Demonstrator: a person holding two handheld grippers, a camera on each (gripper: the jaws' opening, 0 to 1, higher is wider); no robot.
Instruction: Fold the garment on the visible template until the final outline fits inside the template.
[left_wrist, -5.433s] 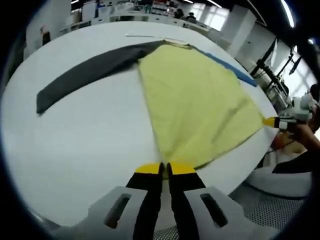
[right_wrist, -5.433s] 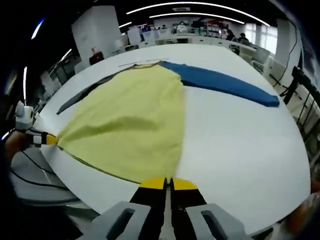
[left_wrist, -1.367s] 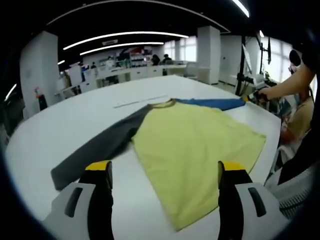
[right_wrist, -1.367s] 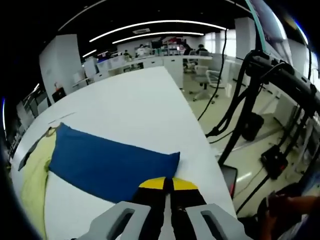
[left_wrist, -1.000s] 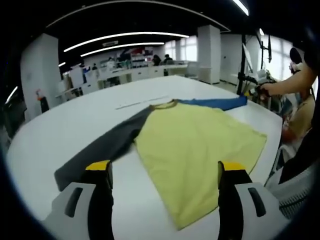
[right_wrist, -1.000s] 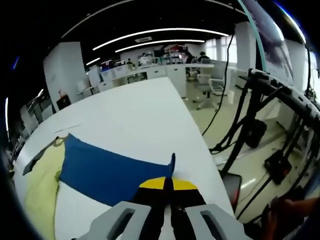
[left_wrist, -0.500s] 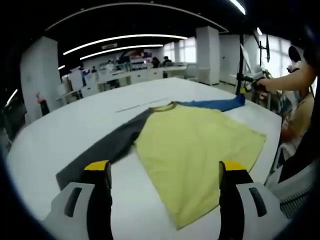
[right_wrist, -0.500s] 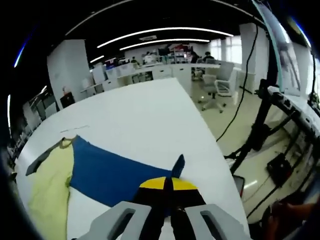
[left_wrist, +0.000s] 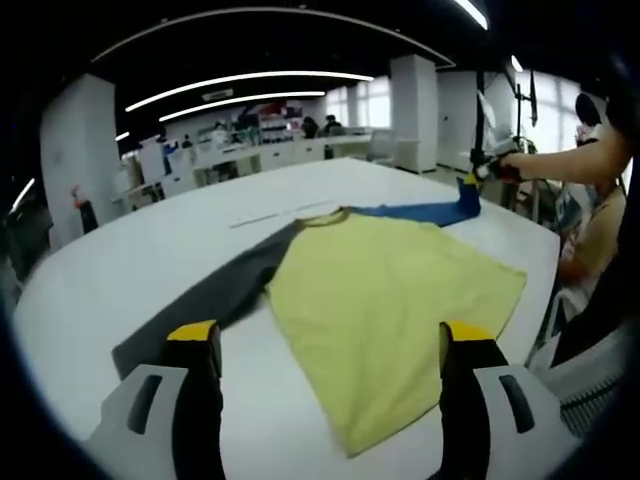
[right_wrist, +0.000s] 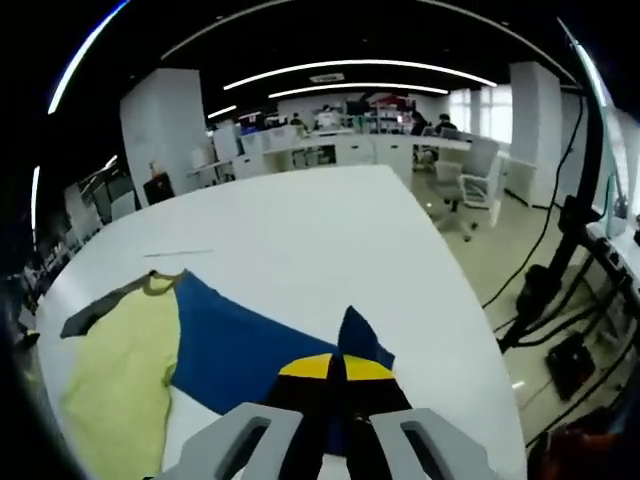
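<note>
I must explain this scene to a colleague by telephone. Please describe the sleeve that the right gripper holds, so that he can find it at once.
Start from the big white table and the shirt with a yellow body spread on it. From its collar, one sleeve runs to the table's edge, where the right gripper pinches and lifts its cuff. This is the blue sleeve; the other sleeve is dark grey and lies flat.

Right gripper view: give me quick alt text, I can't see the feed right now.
The right gripper, jaws shut, pinches the cuff end of the blue sleeve and lifts it off the white table. The sleeve runs left to the yellow shirt body, lying flat, with the dark grey sleeve beyond it.
</note>
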